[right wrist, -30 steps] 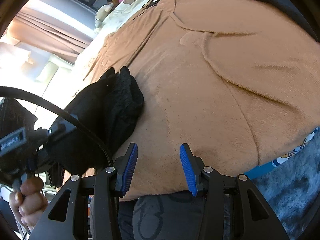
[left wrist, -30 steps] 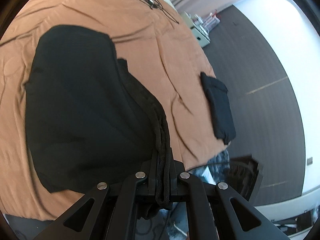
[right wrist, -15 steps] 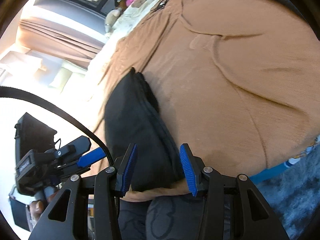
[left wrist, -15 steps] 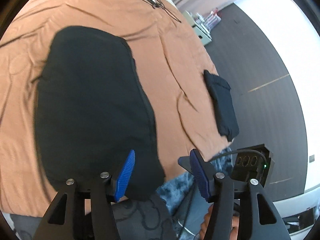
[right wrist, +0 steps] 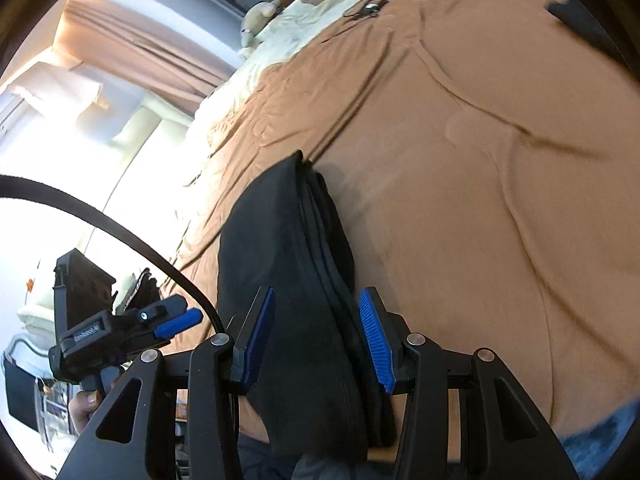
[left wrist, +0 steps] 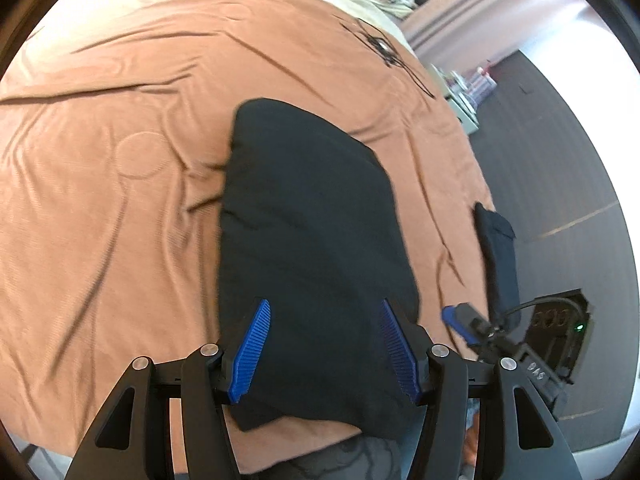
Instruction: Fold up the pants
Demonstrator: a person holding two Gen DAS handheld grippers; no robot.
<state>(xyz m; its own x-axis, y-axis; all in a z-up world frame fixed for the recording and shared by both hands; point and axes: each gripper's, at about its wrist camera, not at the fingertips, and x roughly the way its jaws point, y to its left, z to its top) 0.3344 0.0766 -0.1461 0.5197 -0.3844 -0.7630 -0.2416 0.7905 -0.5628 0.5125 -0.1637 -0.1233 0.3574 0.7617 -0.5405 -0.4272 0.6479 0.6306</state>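
Pants [left wrist: 312, 240]: folded black bundle, near edge of brown blanket [left wrist: 120, 200].
Left gripper [left wrist: 324, 344]: fingers apart, empty, above pants.
Right gripper [right wrist: 316, 340]: fingers apart, empty, above pants' layered right edge.

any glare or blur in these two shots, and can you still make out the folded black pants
Left wrist view: fisheye bend, slight motion blur, floor blown out at right; folded pants read as flat black, little detail. Right wrist view: strong window glare washes the left side; blanket is smeared, yet the pants' stacked edges show.
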